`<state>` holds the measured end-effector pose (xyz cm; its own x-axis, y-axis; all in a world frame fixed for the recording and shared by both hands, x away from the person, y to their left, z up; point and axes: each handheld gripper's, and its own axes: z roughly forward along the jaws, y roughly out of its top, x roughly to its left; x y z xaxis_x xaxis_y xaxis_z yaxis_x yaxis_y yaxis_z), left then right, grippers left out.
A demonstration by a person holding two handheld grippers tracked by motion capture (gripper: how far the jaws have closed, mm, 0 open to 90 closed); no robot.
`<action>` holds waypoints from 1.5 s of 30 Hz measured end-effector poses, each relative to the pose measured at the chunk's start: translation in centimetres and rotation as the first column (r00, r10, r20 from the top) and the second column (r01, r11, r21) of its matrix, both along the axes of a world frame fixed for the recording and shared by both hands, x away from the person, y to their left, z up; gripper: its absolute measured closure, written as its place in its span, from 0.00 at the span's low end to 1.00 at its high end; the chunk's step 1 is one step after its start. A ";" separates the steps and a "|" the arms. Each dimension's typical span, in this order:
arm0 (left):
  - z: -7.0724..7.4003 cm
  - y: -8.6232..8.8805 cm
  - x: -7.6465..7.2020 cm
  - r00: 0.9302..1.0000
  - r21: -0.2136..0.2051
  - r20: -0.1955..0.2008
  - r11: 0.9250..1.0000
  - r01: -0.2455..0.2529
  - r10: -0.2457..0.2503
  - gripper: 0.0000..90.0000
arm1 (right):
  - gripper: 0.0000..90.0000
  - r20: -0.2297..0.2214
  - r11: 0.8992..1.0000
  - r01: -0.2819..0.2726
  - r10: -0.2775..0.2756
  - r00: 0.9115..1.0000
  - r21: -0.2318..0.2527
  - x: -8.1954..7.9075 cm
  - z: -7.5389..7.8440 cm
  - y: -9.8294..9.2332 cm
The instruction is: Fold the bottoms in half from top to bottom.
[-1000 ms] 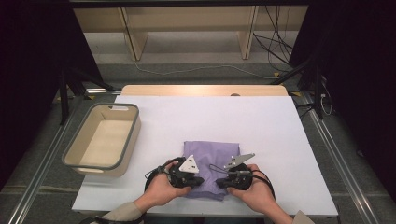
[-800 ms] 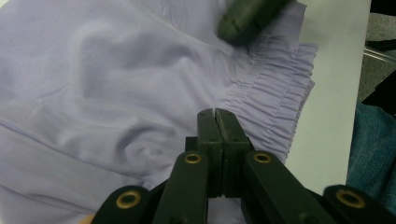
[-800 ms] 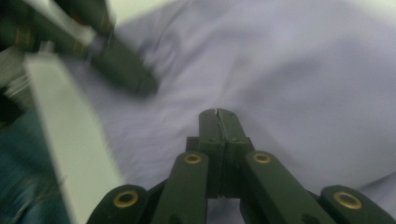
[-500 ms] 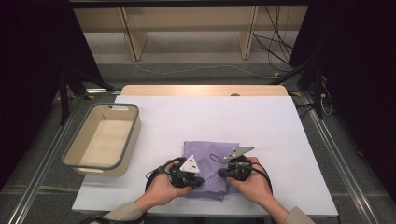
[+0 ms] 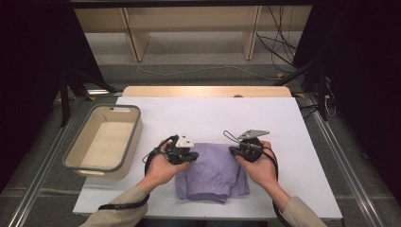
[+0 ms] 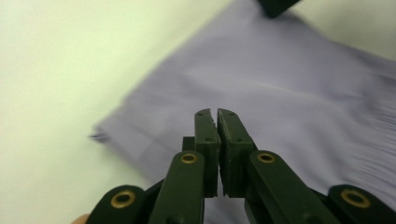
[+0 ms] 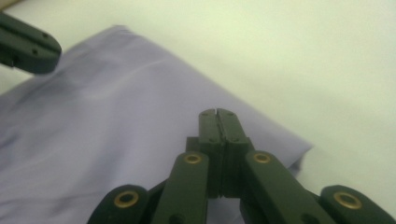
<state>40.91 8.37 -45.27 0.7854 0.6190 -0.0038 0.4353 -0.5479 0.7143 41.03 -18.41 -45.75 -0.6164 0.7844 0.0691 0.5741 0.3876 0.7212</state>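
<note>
Bin (image 5: 78, 163): sitting empty at the table's (image 5: 302, 123) left
Purple cloth (image 5: 213, 172): lying outside it
Left gripper (image 6: 217, 112): jaws closing together, empty
Right gripper (image 7: 217, 112): jaws pressing together, empty

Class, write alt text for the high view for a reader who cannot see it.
Two hands each hold a hand-held gripper, left and right, over a folded purple garment on a white table. A beige bin stands to the left.

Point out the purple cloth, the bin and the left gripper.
purple cloth (image 5: 213, 172), high view, middle of the fabric.
bin (image 5: 75, 151), high view, left rim.
left gripper (image 6: 217, 112), left gripper view, between its closed fingertips.
</note>
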 end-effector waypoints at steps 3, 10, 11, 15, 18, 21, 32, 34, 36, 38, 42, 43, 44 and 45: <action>-0.9 0.2 1.5 0.999 -0.001 -0.017 0.999 -0.044 0.044 0.96 | 1.00 -0.017 1.000 0.016 -0.017 1.000 -0.027 1.0 -0.8 -0.1; -2.4 0.3 2.4 0.996 0.025 -0.037 0.997 -0.079 0.080 0.97 | 1.00 -0.042 0.996 0.040 -0.044 0.998 -0.080 1.9 -2.3 -0.3; -2.5 0.3 2.4 0.996 0.026 -0.040 0.997 -0.078 0.079 0.97 | 1.00 -0.047 0.996 0.044 -0.048 0.998 -0.074 1.9 -2.4 -0.4; -2.3 0.3 2.3 0.997 0.028 -0.017 0.997 -0.076 0.077 0.97 | 1.00 -0.024 0.997 0.048 -0.050 0.998 -0.062 1.7 -1.8 -0.4; -1.9 0.0 2.0 0.998 0.010 0.004 0.998 -0.065 0.065 0.97 | 1.00 0.003 0.999 0.033 -0.032 0.999 -0.037 1.3 -1.0 -0.1; -1.9 -0.5 1.9 0.999 0.006 -0.002 0.999 -0.050 0.050 0.97 | 1.00 0.011 1.000 -0.004 0.005 1.000 -0.029 1.3 -1.0 0.8; -3.0 -0.5 2.0 0.998 0.034 -0.022 0.998 -0.056 0.057 0.97 | 1.00 -0.032 0.998 -0.021 0.019 0.999 -0.067 2.0 -2.5 1.9; -2.7 -0.3 1.9 0.998 0.033 -0.016 0.998 -0.053 0.054 0.96 | 1.00 -0.020 0.998 -0.020 0.018 1.000 -0.057 1.8 -2.0 1.8; -2.3 -0.2 1.6 0.999 0.026 -0.009 0.998 -0.051 0.051 0.96 | 1.00 -0.009 0.998 -0.026 0.025 1.000 -0.052 1.4 -1.3 1.7; -2.2 0.0 1.3 0.999 0.031 -0.012 0.999 -0.043 0.044 0.96 | 1.00 -0.010 0.998 -0.033 0.032 0.999 -0.049 0.8 -0.9 1.5; -3.1 0.0 1.2 0.999 0.059 -0.045 0.998 -0.026 0.029 0.95 | 1.00 -0.047 0.994 -0.046 0.042 0.998 -0.098 0.0 -1.6 1.3; -3.1 0.0 1.3 0.999 0.055 -0.047 0.998 -0.024 0.026 0.95 | 1.00 -0.076 0.993 -0.049 0.041 0.996 -0.105 -0.1 -2.1 1.2; -3.1 0.0 1.3 0.998 0.056 -0.049 0.998 -0.023 0.026 0.95 | 1.00 -0.078 0.995 -0.047 0.040 0.996 -0.088 0.0 -2.3 1.1; -3.0 0.0 1.3 0.998 0.054 -0.052 0.998 -0.023 0.026 0.94 | 0.99 -0.082 0.995 -0.045 0.038 0.996 -0.085 0.0 -2.2 1.0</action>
